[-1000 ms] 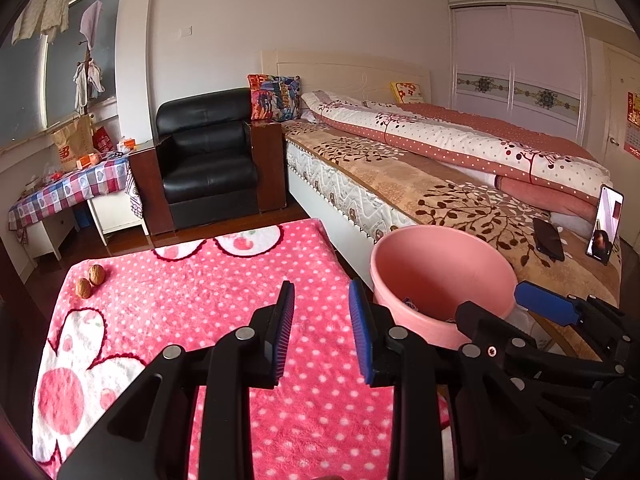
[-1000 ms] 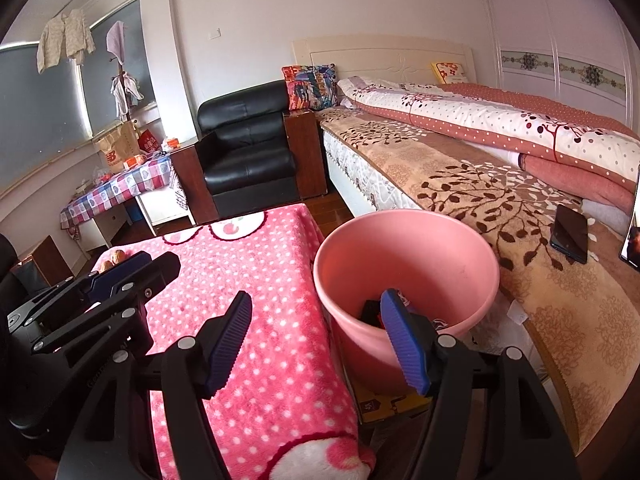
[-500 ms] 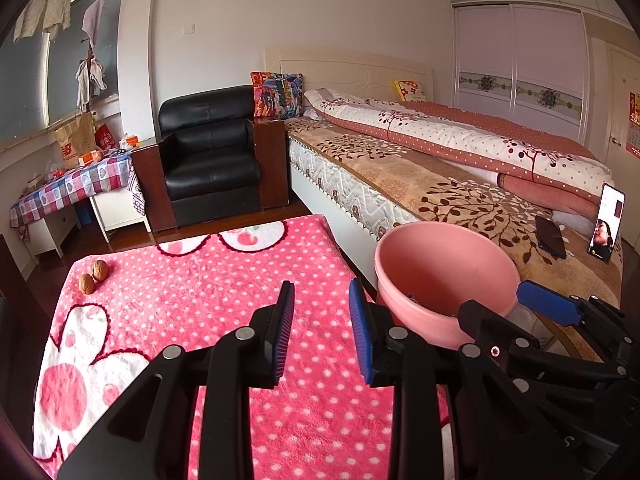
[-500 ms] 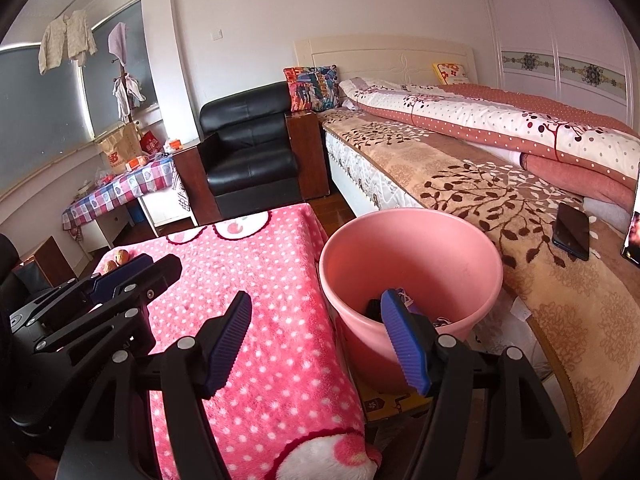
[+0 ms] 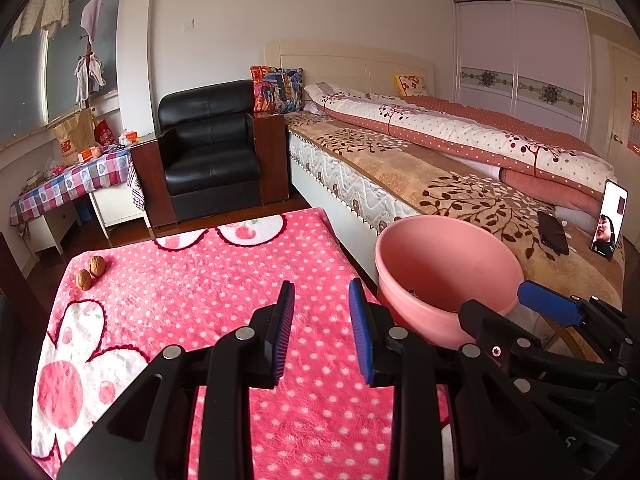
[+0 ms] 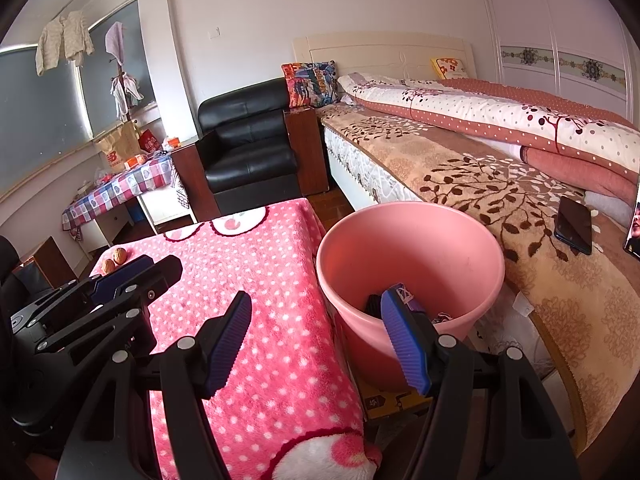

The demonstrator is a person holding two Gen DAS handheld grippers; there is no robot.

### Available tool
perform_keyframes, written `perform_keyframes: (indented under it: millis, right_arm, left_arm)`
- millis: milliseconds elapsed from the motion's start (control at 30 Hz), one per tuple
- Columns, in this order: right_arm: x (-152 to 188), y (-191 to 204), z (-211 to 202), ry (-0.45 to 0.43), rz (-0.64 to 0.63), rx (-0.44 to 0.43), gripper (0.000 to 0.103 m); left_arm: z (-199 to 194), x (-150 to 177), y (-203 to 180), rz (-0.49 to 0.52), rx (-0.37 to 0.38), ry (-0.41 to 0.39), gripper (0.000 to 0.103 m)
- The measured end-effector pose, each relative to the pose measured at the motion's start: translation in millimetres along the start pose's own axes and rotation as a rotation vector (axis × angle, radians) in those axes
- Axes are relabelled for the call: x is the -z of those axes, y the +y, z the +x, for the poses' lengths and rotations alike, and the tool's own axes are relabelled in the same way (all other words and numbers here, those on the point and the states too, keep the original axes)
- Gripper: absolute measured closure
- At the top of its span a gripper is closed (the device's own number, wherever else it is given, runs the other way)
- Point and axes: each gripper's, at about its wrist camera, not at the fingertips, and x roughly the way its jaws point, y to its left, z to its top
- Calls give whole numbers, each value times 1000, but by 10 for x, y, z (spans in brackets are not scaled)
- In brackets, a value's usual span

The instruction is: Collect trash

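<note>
A pink bucket (image 6: 412, 240) stands beside the table's right edge, next to the bed; dark trash (image 6: 376, 304) lies in its bottom. It also shows in the left wrist view (image 5: 448, 256). Two walnuts (image 5: 90, 272) lie on the pink dotted tablecloth (image 5: 208, 280) at the far left corner; they also show in the right wrist view (image 6: 114, 260). My left gripper (image 5: 322, 332) is open and empty above the cloth. My right gripper (image 6: 320, 340) is wide open and empty, over the table's right edge by the bucket.
A bed (image 5: 440, 168) with a patterned cover runs along the right, with a dark phone (image 5: 554, 232) and a lit phone (image 5: 610, 220) on it. A black armchair (image 5: 208, 152) and a checked side table (image 5: 68, 184) stand behind the table.
Both views have shifted slightly; the bucket and the walnuts sit a little lower in view. Neither gripper has changed its opening.
</note>
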Motion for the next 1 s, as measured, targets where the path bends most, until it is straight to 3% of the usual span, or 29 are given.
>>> perform_keyframes:
  millis: [1000]
  right_arm:
    - [-14, -17, 7, 2, 2, -1, 36]
  left_arm:
    - [57, 42, -1, -7, 5, 18, 75]
